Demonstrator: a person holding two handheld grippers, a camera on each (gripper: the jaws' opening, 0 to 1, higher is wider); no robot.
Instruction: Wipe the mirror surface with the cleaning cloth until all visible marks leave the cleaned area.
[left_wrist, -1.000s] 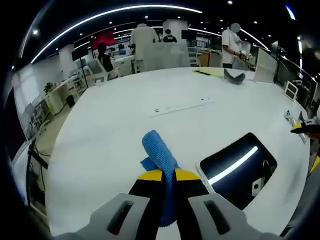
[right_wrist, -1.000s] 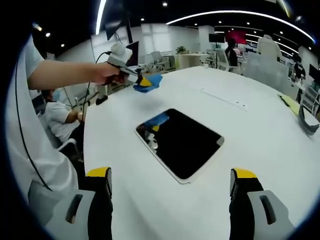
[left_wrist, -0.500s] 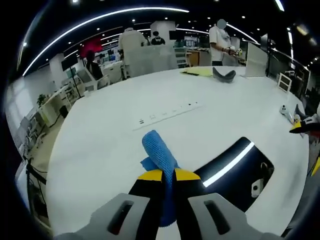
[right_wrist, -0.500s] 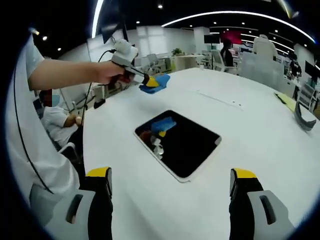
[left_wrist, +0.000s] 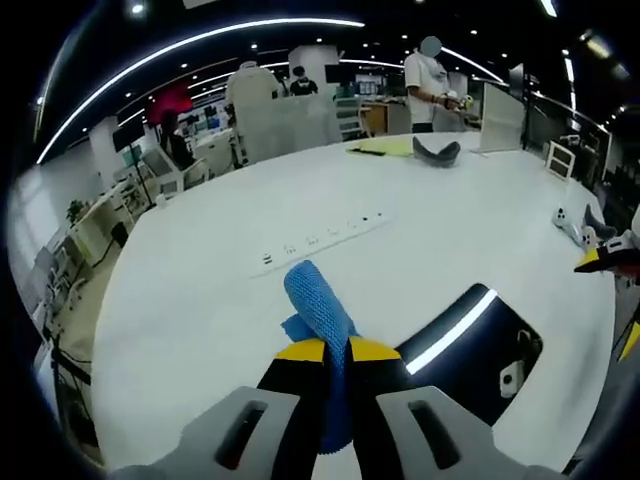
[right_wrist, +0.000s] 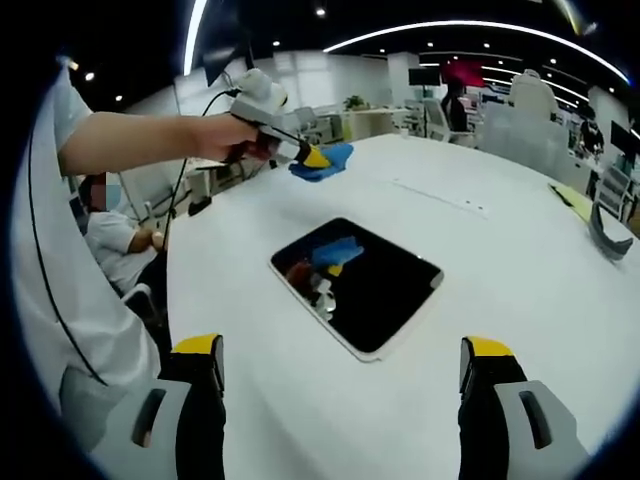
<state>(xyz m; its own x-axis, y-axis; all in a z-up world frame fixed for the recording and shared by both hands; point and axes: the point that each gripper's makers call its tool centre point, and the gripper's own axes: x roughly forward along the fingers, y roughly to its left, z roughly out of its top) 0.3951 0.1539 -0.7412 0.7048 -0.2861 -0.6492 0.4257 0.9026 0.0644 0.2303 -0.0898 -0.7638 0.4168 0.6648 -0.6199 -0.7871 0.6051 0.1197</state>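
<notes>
A dark rectangular mirror (right_wrist: 358, 283) with a pale frame lies flat on the white table (right_wrist: 520, 300); in the left gripper view the mirror (left_wrist: 470, 350) sits low and to the right. My left gripper (left_wrist: 336, 350) is shut on a blue cleaning cloth (left_wrist: 318, 310), held in the air beyond the mirror's far-left corner. In the right gripper view that left gripper (right_wrist: 312, 158) and the cloth (right_wrist: 327, 160) hang above the table, and the glass reflects them. My right gripper (right_wrist: 340, 362) stands open on the near side of the mirror, nothing between its jaws.
A white power strip (left_wrist: 318, 238) lies across the table's middle. A dark curved object (left_wrist: 436, 151) and yellow sheet (left_wrist: 385, 147) sit at the far end. People stand and sit around the office. The person's arm (right_wrist: 140, 140) reaches across at left.
The left gripper with the cloth has moved right and toward the mirror; its reflection has slid further into the glass. The right gripper has stayed put.
</notes>
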